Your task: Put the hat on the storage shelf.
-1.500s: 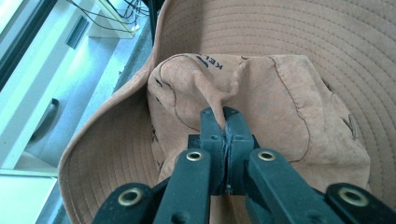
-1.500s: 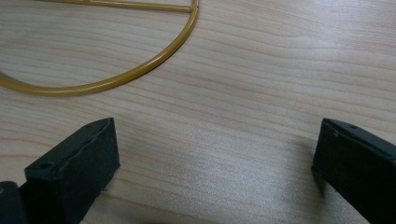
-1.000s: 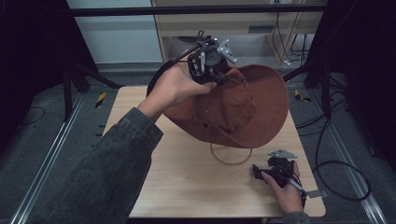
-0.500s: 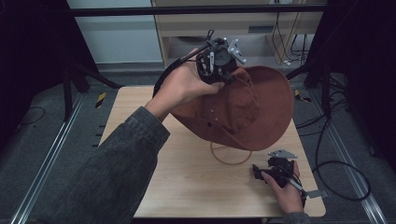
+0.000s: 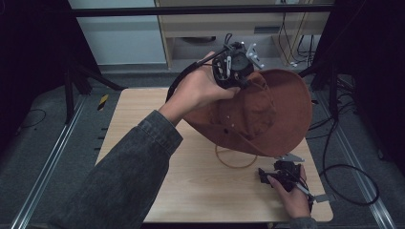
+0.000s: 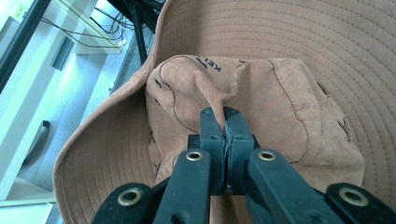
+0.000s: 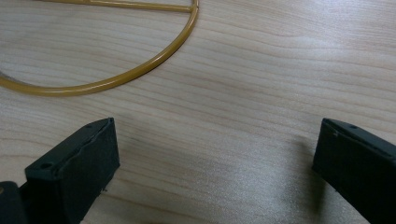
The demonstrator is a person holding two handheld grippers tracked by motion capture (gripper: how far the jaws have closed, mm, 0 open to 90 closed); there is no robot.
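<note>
- Wooden table (image 5: 191, 191) is lying under everything, its pale top running out to the near edge.
- Above its far right part, the brown suede hat (image 5: 267, 114) is hanging tilted, its wide stitched brim facing me and not touching the wood.
- My left gripper (image 6: 225, 122) is pinching a fold of the hat's crown, jaws pressed together on the suede and carrying the hat in the air.
- Below the brim, a yellow wire ring (image 7: 140, 70) is lying flat on the table.
- My right gripper (image 7: 215, 158) is resting low near the table's right corner, jaws spread wide with bare wood between them, just beside the ring.
</note>
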